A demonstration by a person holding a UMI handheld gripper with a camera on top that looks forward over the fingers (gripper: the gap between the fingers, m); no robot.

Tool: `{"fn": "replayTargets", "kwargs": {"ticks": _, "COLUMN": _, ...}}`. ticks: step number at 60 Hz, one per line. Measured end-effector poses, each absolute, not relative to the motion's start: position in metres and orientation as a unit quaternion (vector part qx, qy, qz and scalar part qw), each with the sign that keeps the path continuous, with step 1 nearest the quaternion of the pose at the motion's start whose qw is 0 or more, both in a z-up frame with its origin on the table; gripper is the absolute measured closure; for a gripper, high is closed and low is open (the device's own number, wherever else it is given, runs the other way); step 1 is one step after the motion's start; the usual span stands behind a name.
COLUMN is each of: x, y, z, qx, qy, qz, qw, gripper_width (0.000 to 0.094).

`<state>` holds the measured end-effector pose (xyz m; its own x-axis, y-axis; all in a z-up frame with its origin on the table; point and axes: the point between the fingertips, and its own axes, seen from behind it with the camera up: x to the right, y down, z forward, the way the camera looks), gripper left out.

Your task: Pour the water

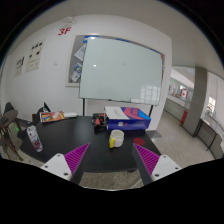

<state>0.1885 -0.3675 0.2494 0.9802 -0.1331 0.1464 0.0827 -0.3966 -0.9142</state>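
Observation:
My gripper [112,157] is open, its two magenta pads [78,157] spread wide with nothing between them. It hovers above the near edge of a dark table [70,135]. Just ahead of the fingers, a small white cup with a yellow handle [117,138] stands on the table. A clear bottle-like container [35,138] stands further off to the left, near the table's side edge.
A colourful blue and pink box [128,117] lies behind the cup. Small dark items [98,121] sit mid-table, with orange-topped things [50,117] at the back left. A whiteboard [120,72] covers the far wall. A chair [10,125] stands at the left.

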Motion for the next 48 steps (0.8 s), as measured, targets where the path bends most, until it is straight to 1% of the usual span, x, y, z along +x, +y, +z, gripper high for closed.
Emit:
{"fn": "replayTargets", "kwargs": {"ticks": 11, "x": 0.178, "y": -0.375, "z": 0.230, "qx": -0.838, "qy": 0.021, "qz": -0.111, "qw": 0.535, "gripper_width": 0.0089}}
{"fn": "replayTargets", "kwargs": {"ticks": 16, "x": 0.166, "y": -0.379, "z": 0.205, "qx": -0.840, "qy": 0.023, "qz": -0.123, "qw": 0.528, "gripper_width": 0.0091}}
{"fn": "replayTargets", "kwargs": {"ticks": 23, "x": 0.133, "y": -0.395, "z": 0.156, "qx": -0.850, "qy": 0.025, "qz": -0.125, "qw": 0.510, "gripper_width": 0.0091}}
{"fn": "replayTargets", "kwargs": {"ticks": 28, "x": 0.093, "y": -0.411, "z": 0.115, "qx": -0.865, "qy": 0.026, "qz": -0.115, "qw": 0.487, "gripper_width": 0.0082}}
{"fn": "replayTargets", "kwargs": {"ticks": 36, "x": 0.004, "y": -0.416, "z": 0.067, "qx": -0.875, "qy": 0.025, "qz": -0.085, "qw": 0.477, "gripper_width": 0.0095}}
{"fn": "replayTargets", "kwargs": {"ticks": 40, "x": -0.044, "y": -0.405, "z": 0.051, "qx": -0.876, "qy": 0.023, "qz": -0.061, "qw": 0.479, "gripper_width": 0.0093}}
{"fn": "replayTargets", "kwargs": {"ticks": 48, "x": -0.132, "y": -0.354, "z": 0.043, "qx": -0.865, "qy": -0.001, "qz": -0.015, "qw": 0.502, "gripper_width": 0.0091}}
